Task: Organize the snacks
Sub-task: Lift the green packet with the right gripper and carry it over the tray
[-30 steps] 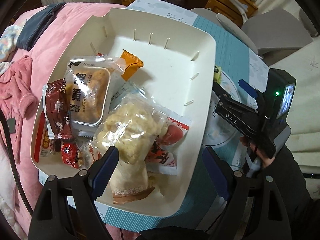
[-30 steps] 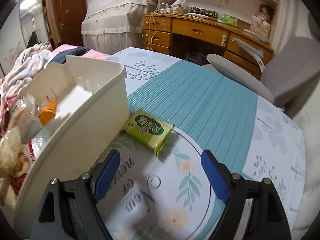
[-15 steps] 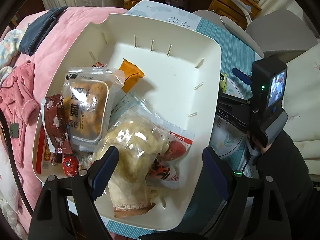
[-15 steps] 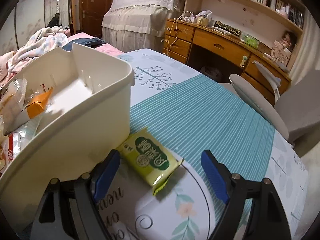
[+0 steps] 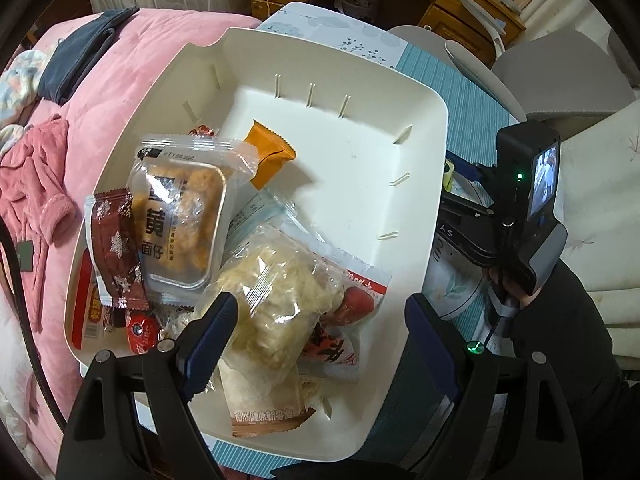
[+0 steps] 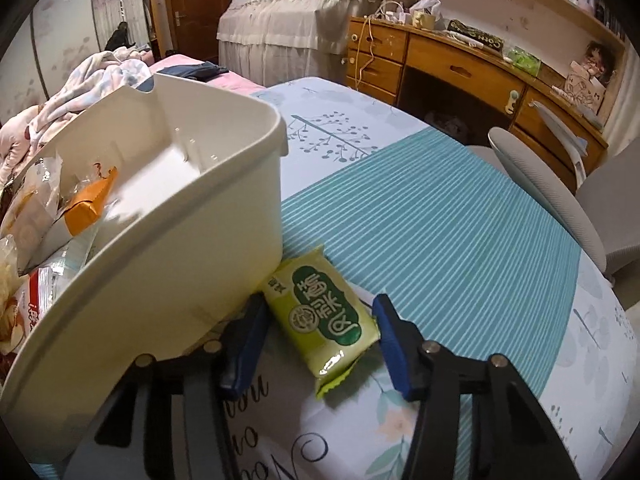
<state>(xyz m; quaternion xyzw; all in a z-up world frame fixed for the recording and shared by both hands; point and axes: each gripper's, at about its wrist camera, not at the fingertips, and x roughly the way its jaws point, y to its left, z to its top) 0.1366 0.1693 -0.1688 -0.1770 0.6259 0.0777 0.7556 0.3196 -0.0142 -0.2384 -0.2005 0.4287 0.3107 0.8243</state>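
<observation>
Apparently untouched, Chinese-lettered green packet (image 6: pixel 326 314) sits between open right gripper (image 6: pixel 318 340); left gripper (image 5: pixel 320 320) open.

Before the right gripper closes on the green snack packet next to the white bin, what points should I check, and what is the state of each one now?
1. Right gripper open, one finger on each side of the green packet: ok.
2. Packet lies flat on the tablecloth: ok.
3. Left-side finger free of the white bin wall: cannot tell, it sits very close.
4. Fingers touch the packet: cannot tell.
5. Free floor space in the bin for the packet: ok, the far half is bare.
6. Left gripper open and holding nothing, above the bin: ok.
</observation>
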